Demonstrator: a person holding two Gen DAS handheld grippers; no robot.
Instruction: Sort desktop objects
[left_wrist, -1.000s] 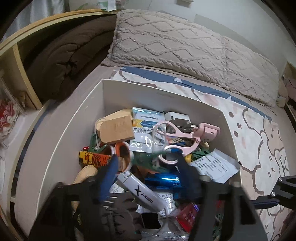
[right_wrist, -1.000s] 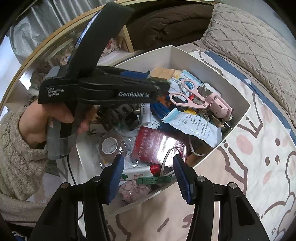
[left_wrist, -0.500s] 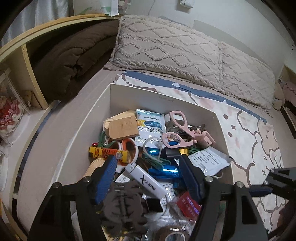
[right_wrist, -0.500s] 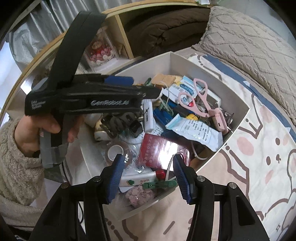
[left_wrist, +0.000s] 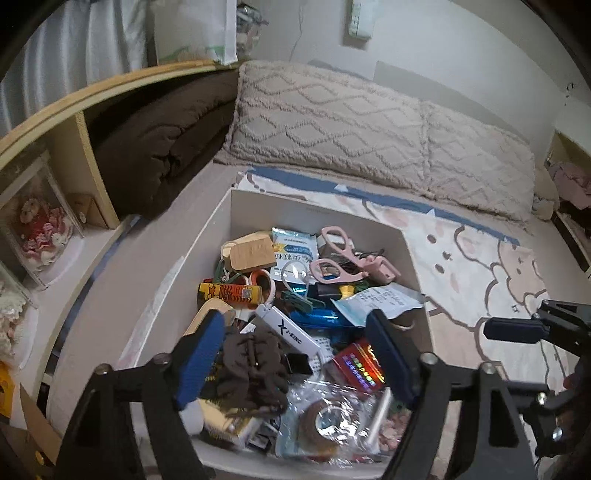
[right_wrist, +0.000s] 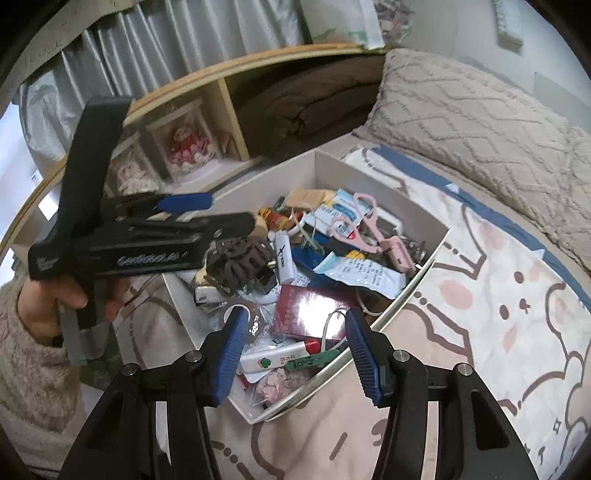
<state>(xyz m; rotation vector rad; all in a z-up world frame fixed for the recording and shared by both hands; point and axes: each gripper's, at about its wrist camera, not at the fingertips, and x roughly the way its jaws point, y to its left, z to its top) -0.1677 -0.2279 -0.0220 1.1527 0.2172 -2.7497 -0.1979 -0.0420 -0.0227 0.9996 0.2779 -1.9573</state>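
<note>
A white box (left_wrist: 314, 218) on the bed is piled with small things: pink scissors (left_wrist: 340, 251), a wooden block (left_wrist: 251, 254), a white J-KING stick (left_wrist: 291, 332), a red packet (left_wrist: 362, 369) and a tape roll (left_wrist: 325, 421). My left gripper (left_wrist: 293, 354) hovers over the box's near part. Its jaws are opening, and a brown hair claw clip (left_wrist: 255, 365) sits between them against the left pad only. In the right wrist view the clip (right_wrist: 236, 262) shows at that gripper's tip. My right gripper (right_wrist: 291, 350) is open and empty above the box's near corner.
The box stands on a cartoon-bear sheet (left_wrist: 480, 266). Beige pillows (left_wrist: 351, 122) lie behind it. To the left is a wooden shelf with a folded brown blanket (left_wrist: 155, 140) and a boxed doll (left_wrist: 37, 236). A sleeved hand (right_wrist: 44, 306) holds the left gripper.
Both grippers have risen and drawn back from the box. The hair clip came up with the left gripper, whose jaws now stand wider. The right jaws are unchanged.
</note>
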